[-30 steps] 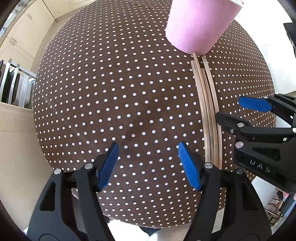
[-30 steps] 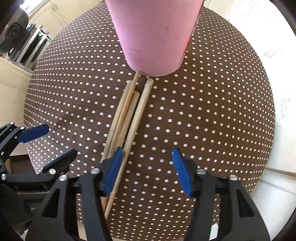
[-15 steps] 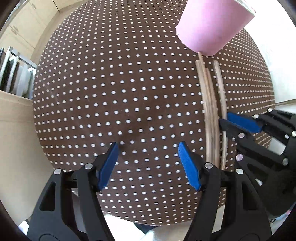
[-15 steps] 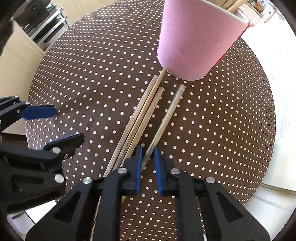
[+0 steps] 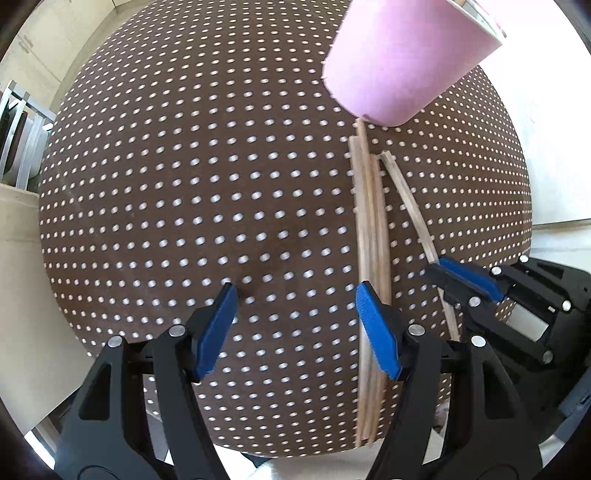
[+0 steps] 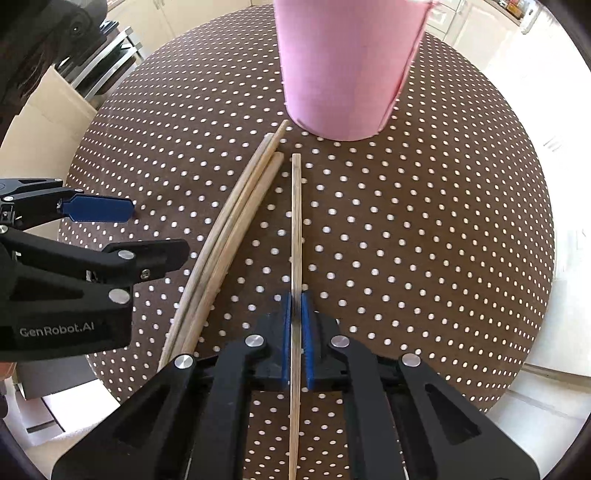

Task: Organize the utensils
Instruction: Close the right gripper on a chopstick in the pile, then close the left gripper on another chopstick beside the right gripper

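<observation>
A pink cup (image 6: 347, 62) (image 5: 402, 55) stands on a round brown table with white dots (image 6: 424, 229) (image 5: 184, 184). Three wooden chopsticks (image 6: 229, 236) (image 5: 371, 229) lie bunched together just in front of it. One more chopstick (image 6: 296, 221) (image 5: 410, 206) lies apart to their right, and my right gripper (image 6: 295, 299) (image 5: 448, 273) is shut on it near its lower half. My left gripper (image 5: 293, 299) (image 6: 125, 229) stands open over bare cloth, left of the bunch, with nothing between its fingers.
A metal rack (image 5: 18, 147) with flat items stands off the table's left side beside a beige cabinet (image 5: 14, 277). Light floor and cabinet fronts (image 6: 480, 22) lie beyond the far edge. The tablecloth left of the chopsticks is bare.
My right gripper slid onto the rightmost chopstick and closed on it, swinging it away from the other three. The left gripper stayed open and sank slightly toward the table.
</observation>
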Demonstrator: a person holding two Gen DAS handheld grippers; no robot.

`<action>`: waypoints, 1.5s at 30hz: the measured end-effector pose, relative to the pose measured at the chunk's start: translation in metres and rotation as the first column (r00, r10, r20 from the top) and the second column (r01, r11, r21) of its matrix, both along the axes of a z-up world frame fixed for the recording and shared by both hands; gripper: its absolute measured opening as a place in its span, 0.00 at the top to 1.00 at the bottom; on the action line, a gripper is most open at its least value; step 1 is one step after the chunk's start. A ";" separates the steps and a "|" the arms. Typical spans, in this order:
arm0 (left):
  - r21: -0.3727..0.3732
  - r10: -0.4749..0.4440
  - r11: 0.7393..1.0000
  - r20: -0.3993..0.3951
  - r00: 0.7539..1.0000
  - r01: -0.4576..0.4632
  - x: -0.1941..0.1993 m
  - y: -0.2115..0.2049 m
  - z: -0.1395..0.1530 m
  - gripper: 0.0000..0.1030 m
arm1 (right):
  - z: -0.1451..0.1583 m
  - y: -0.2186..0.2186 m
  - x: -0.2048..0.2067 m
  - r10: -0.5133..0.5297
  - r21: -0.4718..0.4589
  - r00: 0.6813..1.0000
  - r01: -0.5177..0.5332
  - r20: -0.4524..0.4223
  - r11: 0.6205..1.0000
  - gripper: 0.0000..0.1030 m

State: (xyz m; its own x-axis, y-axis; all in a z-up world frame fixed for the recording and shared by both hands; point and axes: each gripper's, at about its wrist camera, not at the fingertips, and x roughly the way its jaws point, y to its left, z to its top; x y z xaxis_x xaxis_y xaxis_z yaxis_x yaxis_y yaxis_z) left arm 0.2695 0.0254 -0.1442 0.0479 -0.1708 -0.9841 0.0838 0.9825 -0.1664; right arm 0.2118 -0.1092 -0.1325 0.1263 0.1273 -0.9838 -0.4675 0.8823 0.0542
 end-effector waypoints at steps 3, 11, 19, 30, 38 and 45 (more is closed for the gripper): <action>0.013 0.010 1.000 -0.007 1.000 -0.009 0.009 -0.014 -0.007 0.36 | 0.008 -0.008 0.001 0.004 0.000 1.000 -0.004 0.006 1.000 0.96; 0.069 0.037 0.997 -0.021 0.999 -0.036 0.037 -0.041 -0.016 0.36 | 0.004 -0.026 0.011 0.002 0.026 1.000 -0.002 -0.004 1.000 0.96; 0.114 0.022 0.993 -0.071 0.997 -0.014 0.066 -0.081 -0.016 0.42 | 0.008 -0.020 0.010 0.007 0.038 1.000 -0.007 0.000 0.999 0.96; 0.171 0.017 0.985 -0.080 0.997 -0.002 0.052 -0.078 -0.036 0.49 | 0.012 -0.022 0.009 0.012 0.037 1.000 -0.012 0.004 0.999 0.96; 0.195 -0.093 0.976 -0.022 0.995 0.096 0.028 -0.081 -0.025 0.87 | 0.014 -0.020 0.013 -0.020 0.042 1.000 0.020 -0.005 0.999 0.96; 0.215 -0.160 0.964 -0.011 0.987 0.159 0.022 -0.104 -0.020 0.89 | 0.014 -0.018 0.027 -0.054 0.036 0.998 0.055 -0.021 0.998 0.96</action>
State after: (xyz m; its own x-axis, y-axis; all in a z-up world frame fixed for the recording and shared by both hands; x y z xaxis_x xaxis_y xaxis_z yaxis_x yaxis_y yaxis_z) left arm 0.2911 -0.0784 -0.1639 0.0433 0.0379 -0.9983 0.2425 0.9690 0.0473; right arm 0.2386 -0.1269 -0.1189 0.1141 0.1571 -0.9810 -0.4176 0.9035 0.0961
